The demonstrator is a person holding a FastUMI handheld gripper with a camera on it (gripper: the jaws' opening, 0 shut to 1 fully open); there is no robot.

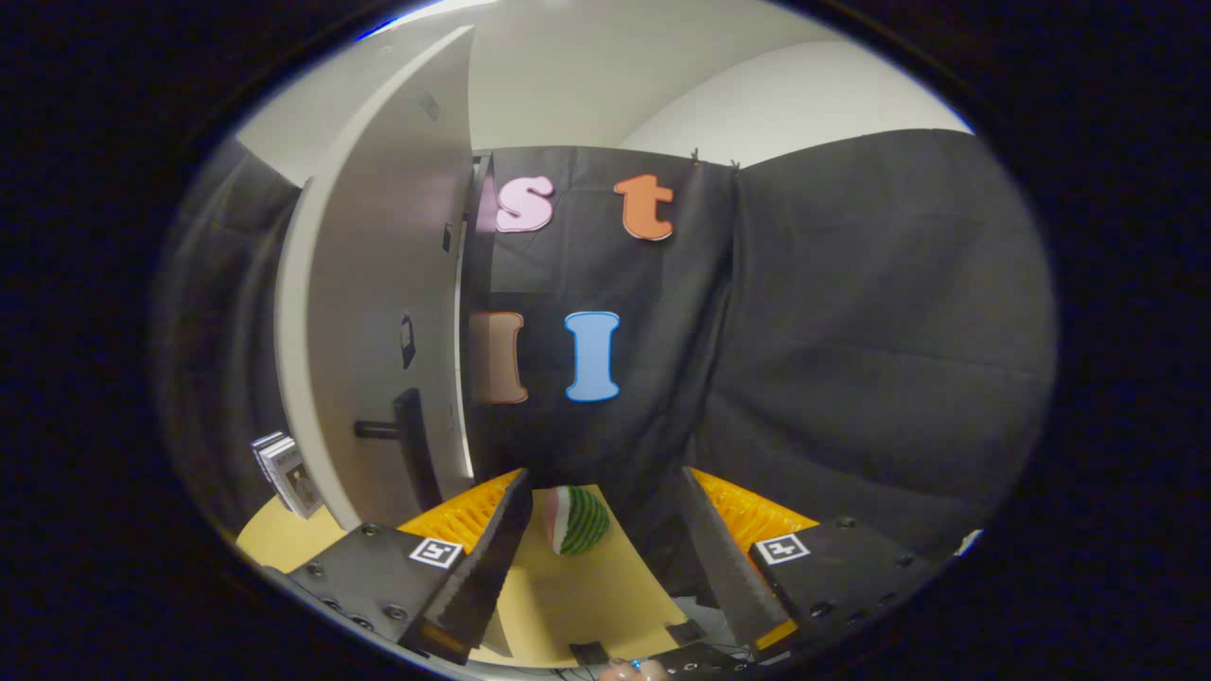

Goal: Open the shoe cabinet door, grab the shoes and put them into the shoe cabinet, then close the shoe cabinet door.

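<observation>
Gripper view looks forward along the two fingers toward a white shoe cabinet door (pixel 378 284), which stands tall on the left, ahead of and above the left finger. The door is swung open, its edge turned toward the camera, so that its broad pale face runs away to the left. A dark handle (pixel 402 430) sticks out from the lower part of that face, a short bar with a flat dark plate at its end, and two small dark fittings sit higher up on the same face. The cabinet body behind the door cannot be made out, and I cannot tell what lies inside it.

The gripper (pixel 605 539) has its fingers spread wide apart, with nothing held between them. Each finger carries a ribbed pad on its inner side and a small square marker on its upper block.

Between the fingers, just ahead of them, a small watermelon-slice toy (pixel 575 518) with green striped rind and a pale red cut face rests on a yellow counter (pixel 587 596). It touches neither finger. The counter runs on leftward under the foot of the door, and there, beside the door's lower edge, a small stack of white cards or booklets (pixel 284 473) leans at a tilt. Black cloth hangs as the wall behind everything, and a pale ceiling shows above it.
</observation>
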